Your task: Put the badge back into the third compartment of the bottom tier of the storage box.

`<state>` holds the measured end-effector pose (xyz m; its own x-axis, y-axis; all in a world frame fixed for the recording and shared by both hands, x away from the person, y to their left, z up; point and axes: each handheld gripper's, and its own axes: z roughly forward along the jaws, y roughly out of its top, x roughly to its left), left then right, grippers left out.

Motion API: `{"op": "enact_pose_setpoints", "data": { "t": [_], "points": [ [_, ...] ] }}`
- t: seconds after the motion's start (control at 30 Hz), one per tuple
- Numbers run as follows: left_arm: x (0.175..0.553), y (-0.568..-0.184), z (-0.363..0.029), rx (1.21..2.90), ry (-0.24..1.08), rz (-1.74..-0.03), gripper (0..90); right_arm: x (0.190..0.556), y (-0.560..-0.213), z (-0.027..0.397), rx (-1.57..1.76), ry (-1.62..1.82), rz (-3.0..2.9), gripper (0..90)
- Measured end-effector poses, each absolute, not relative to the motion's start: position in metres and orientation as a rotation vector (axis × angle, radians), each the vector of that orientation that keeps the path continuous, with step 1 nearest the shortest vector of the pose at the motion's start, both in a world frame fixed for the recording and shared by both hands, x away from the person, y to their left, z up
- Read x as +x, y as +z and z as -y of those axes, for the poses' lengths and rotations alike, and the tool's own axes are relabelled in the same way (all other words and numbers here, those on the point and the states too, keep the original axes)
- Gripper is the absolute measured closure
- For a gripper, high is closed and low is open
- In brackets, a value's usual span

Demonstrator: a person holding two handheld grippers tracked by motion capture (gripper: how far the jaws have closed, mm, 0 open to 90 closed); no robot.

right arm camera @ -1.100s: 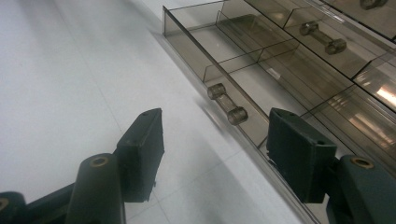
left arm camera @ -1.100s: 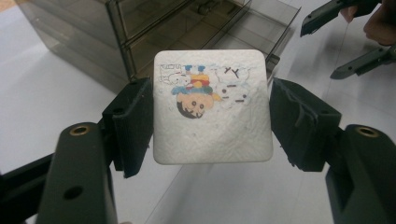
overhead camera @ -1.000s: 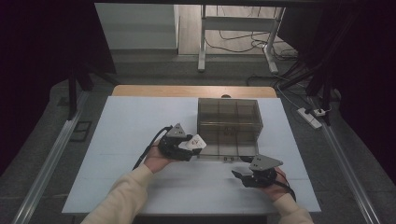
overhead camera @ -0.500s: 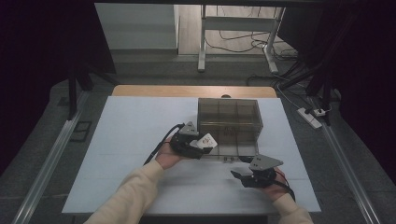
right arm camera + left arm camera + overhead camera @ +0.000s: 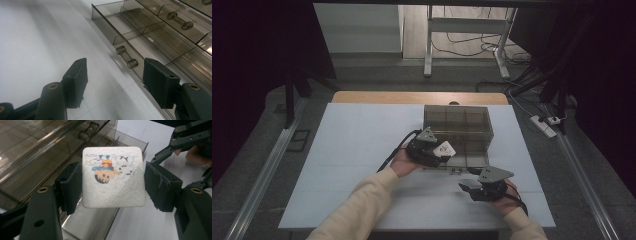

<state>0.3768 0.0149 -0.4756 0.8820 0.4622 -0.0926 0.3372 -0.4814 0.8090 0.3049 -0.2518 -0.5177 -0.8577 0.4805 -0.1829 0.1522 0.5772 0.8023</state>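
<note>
Already the left tongs [image 5: 113,185] are gripping a white tissue pack [image 5: 113,177] (cartoon print on its face) by both sides, holding it over the pulled-out drawer [image 5: 467,157] at the near side of the smoky plastic organizer [image 5: 457,125] in the middle of the bench [image 5: 352,150]. Picking up and carrying look done; lowering the pack into a compartment and letting go are remaining. The right tongs [image 5: 115,85] are gaping empty, resting on the bench near the drawer's handle [image 5: 127,57].

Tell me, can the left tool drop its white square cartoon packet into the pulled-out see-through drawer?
Probably yes. The left tool, shut on the white square cartoon packet, hangs right over the pulled-out see-through drawer, whose top is open. The right tool sits off to the side.
</note>
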Motion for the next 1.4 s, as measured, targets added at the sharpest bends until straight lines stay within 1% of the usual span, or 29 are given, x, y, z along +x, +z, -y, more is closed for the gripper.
{"op": "enact_pose_setpoints", "data": {
  "t": [1.4],
  "points": [
    [0.392, -0.476, 0.031, 2.124, 0.142, -0.516, 33.1, 0.305, -0.518, 0.253, 0.514, 1.171, -2.432, 36.3]
  ]
}}
